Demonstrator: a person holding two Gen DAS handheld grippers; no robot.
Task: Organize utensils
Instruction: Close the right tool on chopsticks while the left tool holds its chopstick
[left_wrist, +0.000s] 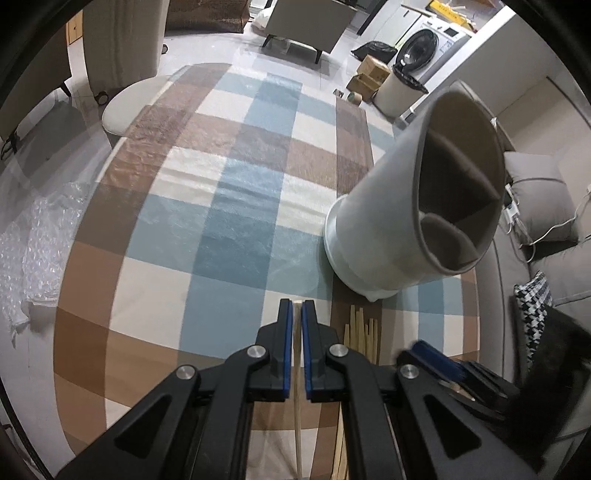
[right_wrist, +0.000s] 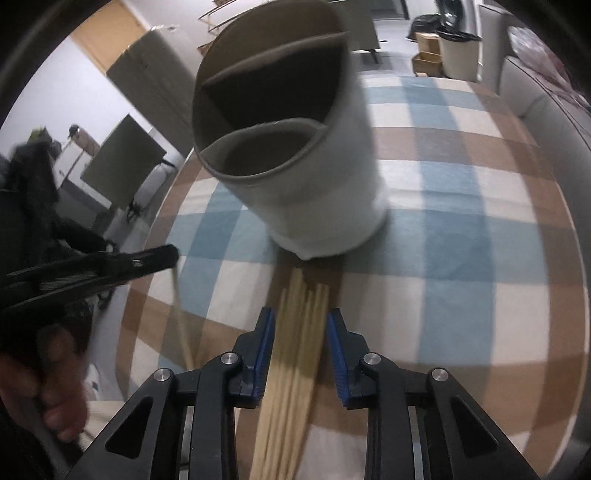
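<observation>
A pale grey felt utensil holder with inner dividers stands on the checked tablecloth. My left gripper is shut on a single wooden chopstick, held off the cloth to the holder's left. The right wrist view shows it side-on, the chopstick hanging from its tip. A bundle of several chopsticks lies on the cloth in front of the holder. My right gripper straddles this bundle, its pads close beside it with a slim gap showing, so it is open.
Crumpled bubble wrap lies at the table's left edge. A grey sofa with cushions runs along the right side. Chairs, cardboard boxes, a white bin and a washing machine stand beyond the far end.
</observation>
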